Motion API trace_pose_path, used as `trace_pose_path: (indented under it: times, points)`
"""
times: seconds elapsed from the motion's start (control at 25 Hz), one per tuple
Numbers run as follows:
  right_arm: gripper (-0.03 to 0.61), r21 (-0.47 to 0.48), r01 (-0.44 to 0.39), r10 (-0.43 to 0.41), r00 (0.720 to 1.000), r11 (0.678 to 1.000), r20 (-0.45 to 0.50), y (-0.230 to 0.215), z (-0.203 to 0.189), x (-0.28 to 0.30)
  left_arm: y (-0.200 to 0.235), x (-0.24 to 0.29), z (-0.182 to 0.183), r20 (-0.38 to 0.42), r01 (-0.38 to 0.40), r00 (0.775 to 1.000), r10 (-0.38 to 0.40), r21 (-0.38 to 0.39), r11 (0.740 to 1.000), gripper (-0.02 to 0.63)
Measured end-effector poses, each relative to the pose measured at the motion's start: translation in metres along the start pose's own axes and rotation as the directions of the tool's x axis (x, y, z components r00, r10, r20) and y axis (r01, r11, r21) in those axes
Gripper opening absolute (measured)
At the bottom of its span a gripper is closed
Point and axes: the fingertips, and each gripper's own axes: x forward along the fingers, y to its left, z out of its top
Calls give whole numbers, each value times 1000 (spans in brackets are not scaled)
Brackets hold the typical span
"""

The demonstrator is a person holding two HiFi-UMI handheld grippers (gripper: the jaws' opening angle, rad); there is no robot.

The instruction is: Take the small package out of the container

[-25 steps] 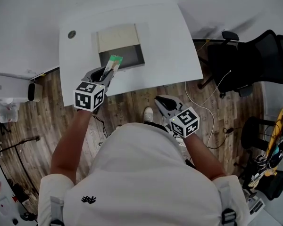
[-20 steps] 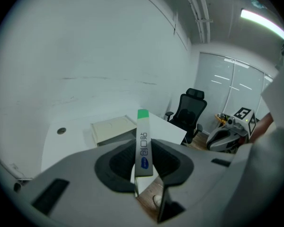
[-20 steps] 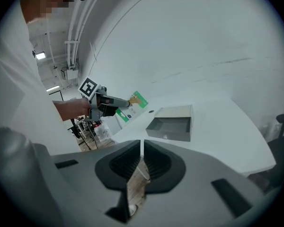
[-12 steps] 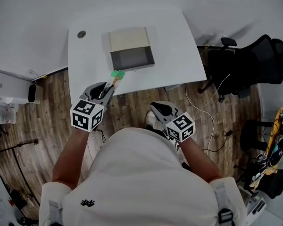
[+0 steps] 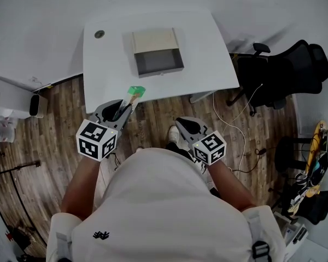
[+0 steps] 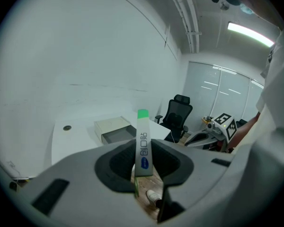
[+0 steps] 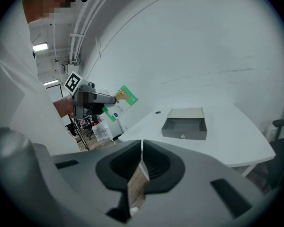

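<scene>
I am pinching the small package (image 5: pixel 134 92) in my left tool (image 5: pixel 122 108), its long end pointing up-frame toward the container (image 5: pixel 157 61), with my right tool (image 5: pixel 181 125) closed up empty.

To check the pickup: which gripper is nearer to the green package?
Left. The left gripper grips the green package between its jaws; the right gripper hangs apart, to its right, shut.

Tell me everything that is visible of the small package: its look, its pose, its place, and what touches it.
The small package is a flat, thin sachet, white with a green end and a blue printed mark. The jaws of the left gripper pinch its lower end, and the green end points away. It hangs in the air by the front edge of the table, outside the container. Nothing else touches it.
</scene>
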Motion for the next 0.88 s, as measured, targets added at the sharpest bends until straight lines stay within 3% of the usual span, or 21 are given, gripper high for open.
trace_pose_path:
  times: [0.88]
  points:
    - [8,-24,49,-49,999,999,-5,63,-24,-11,-33,-63,-39,5,59,998,-59,33,998,97]
